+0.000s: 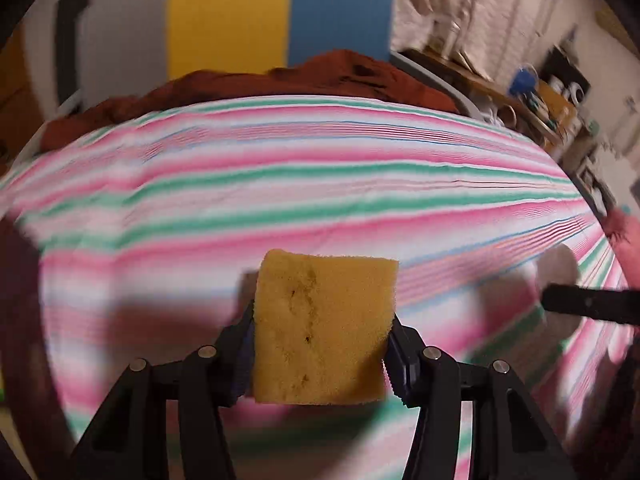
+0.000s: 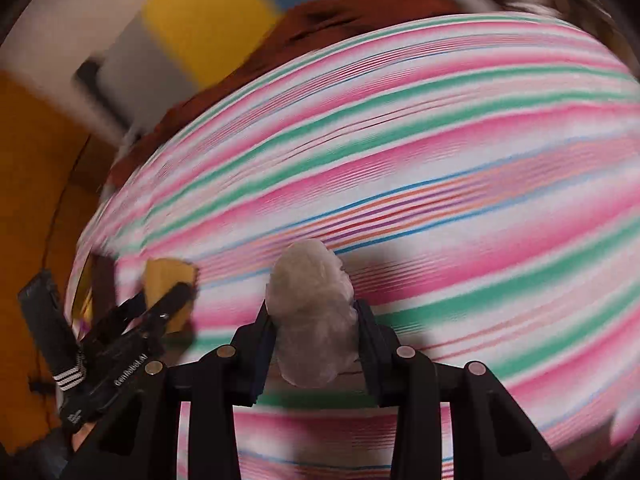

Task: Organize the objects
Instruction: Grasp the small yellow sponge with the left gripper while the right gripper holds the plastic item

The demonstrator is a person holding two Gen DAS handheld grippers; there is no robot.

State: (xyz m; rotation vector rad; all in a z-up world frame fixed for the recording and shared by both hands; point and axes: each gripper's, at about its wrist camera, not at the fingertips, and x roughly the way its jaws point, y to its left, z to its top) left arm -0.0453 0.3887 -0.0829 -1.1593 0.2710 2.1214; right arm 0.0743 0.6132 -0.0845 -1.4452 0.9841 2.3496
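Observation:
A yellow sponge (image 1: 320, 328) is clamped between the pads of my left gripper (image 1: 322, 316), held above the striped cloth (image 1: 280, 184). My right gripper (image 2: 314, 308) is shut on a crumpled, whitish translucent wad (image 2: 314, 320), also above the cloth. The right wrist view shows the left gripper (image 2: 172, 296) low on the left with the sponge (image 2: 164, 276) in it. In the left wrist view a black finger of the right gripper (image 1: 592, 304) reaches in from the right edge, with the wad a grey blur (image 1: 560, 268) beyond it. Both views are smeared by motion.
The pink, green and white striped cloth (image 2: 400, 160) covers the whole work surface. A rust-red fabric (image 1: 340, 76) lies bunched along its far edge. Yellow and blue panels (image 1: 228, 16) stand behind it. A cluttered shelf (image 1: 552, 96) is at the far right.

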